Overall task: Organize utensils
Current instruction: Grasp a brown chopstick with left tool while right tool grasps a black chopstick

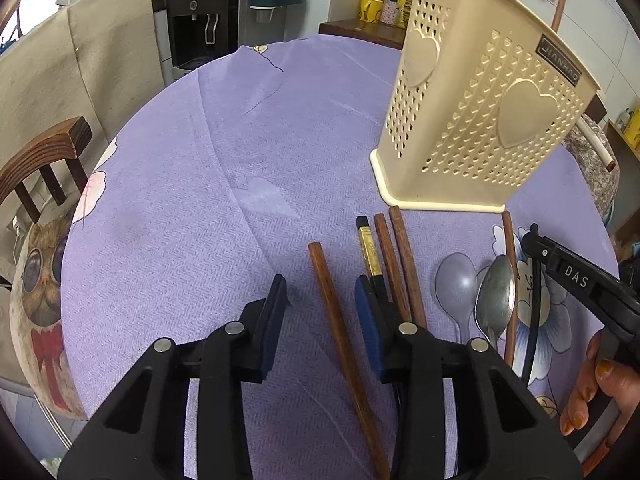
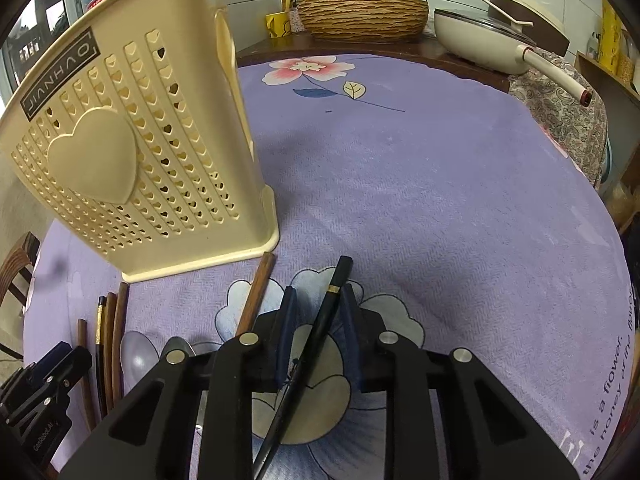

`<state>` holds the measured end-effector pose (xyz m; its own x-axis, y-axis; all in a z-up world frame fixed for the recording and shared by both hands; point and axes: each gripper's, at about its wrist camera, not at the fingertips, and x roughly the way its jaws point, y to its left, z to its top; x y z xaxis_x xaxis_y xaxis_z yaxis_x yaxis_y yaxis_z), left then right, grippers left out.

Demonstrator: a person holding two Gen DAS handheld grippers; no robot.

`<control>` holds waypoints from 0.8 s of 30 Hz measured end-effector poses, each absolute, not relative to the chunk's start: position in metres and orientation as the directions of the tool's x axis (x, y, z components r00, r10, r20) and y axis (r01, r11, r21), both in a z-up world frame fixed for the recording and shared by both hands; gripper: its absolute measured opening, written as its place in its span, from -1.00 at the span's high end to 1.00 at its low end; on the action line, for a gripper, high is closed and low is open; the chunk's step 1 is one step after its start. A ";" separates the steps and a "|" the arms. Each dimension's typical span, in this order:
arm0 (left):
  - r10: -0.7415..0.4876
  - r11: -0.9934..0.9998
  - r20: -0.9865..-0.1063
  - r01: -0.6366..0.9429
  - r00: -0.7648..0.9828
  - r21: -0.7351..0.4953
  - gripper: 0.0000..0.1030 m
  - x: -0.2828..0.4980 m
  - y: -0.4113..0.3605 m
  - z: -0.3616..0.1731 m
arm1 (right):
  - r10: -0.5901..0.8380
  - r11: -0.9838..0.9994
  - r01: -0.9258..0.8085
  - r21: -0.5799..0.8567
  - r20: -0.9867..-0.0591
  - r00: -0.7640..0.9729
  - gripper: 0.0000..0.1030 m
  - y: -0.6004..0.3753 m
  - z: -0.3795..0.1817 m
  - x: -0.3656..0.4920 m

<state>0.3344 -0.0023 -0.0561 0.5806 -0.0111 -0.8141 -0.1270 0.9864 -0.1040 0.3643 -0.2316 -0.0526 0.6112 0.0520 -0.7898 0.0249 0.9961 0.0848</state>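
Observation:
A cream perforated utensil holder (image 1: 480, 112) (image 2: 132, 152) stands on the purple tablecloth (image 1: 240, 160). In front of it lie several chopsticks and two spoons. My left gripper (image 1: 322, 300) is open, low over the cloth, with one brown chopstick (image 1: 336, 320) lying between its pads, clear of both. To its right lie a black-and-gold chopstick (image 1: 370, 248), two brown chopsticks (image 1: 400, 264), a clear plastic spoon (image 1: 456, 284) and a metal spoon (image 1: 496, 300). My right gripper (image 2: 317, 300) is open around a black chopstick (image 2: 320, 328) that slants between its pads. Another brown chopstick (image 2: 256, 296) lies just to its left.
A wooden chair (image 1: 44, 164) stands past the table's left edge. A water dispenser (image 1: 196, 28) is at the back left. Behind the table sit a woven basket (image 2: 360, 12) and a cream pan (image 2: 480, 40). A hand (image 1: 592, 392) holds the right gripper.

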 end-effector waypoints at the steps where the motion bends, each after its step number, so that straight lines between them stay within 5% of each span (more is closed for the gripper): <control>1: -0.007 0.986 -0.814 -0.130 0.580 -0.101 0.31 0.337 -0.003 -0.057 | 0.053 0.996 0.023 0.084 -0.789 0.613 0.57 -0.231 -0.053 0.365; 13: 0.048 0.994 -0.806 -0.107 0.590 -0.020 0.54 0.332 -0.023 -0.061 | 0.072 0.994 0.014 0.104 -0.778 0.624 0.77 -0.233 -0.054 0.369; 17: 0.034 0.993 -0.810 -0.109 0.586 -0.037 0.80 0.334 -0.018 -0.060 | 0.092 0.991 0.017 0.132 -0.776 0.624 0.81 -0.236 -0.054 0.371; 24: 0.004 0.992 -0.815 -0.103 0.579 -0.068 0.84 0.339 -0.014 -0.059 | 0.119 0.985 0.023 0.170 -0.775 0.620 0.85 -0.241 -0.054 0.375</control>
